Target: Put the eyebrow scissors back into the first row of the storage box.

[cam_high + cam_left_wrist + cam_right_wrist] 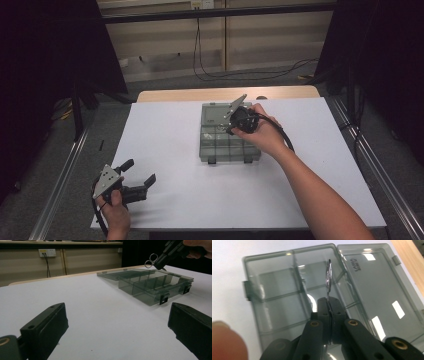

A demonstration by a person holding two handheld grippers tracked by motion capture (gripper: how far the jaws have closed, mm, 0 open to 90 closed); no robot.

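A: What's at the left of the table?

B: The left gripper (pixel 141 184), held in a hand at the near left corner of the white sheet (pixel 170 145). Its jaws stand wide apart with nothing between them, bare sheet showing through the gap in the left gripper view.

A: And moving right?

B: Around the middle, a little toward the far side, lies a smoky clear plastic compartment box (pixel 227 145), lid (pixel 212 111) thrown open and lying flat on the far side. The tray half is nearer, split by dividers, with two dark latches on its near edge.

A: The other tongs?

B: The right gripper (pixel 231 128) hovers over the box, the person's hand (pixel 262 134) behind it, coming in from the right. Its jaws are pressed together on small metal scissors (pixel 328 277), gripped by the blade end as far as I can tell; the finger rings stick out beyond the tips.

A: Where are the scissors relative to the box?

B: Above the tray, near its hinge line, clear of the plastic. In the left gripper view the rings (pixel 151 260) hang above the far edge of the box (pixel 150 285).
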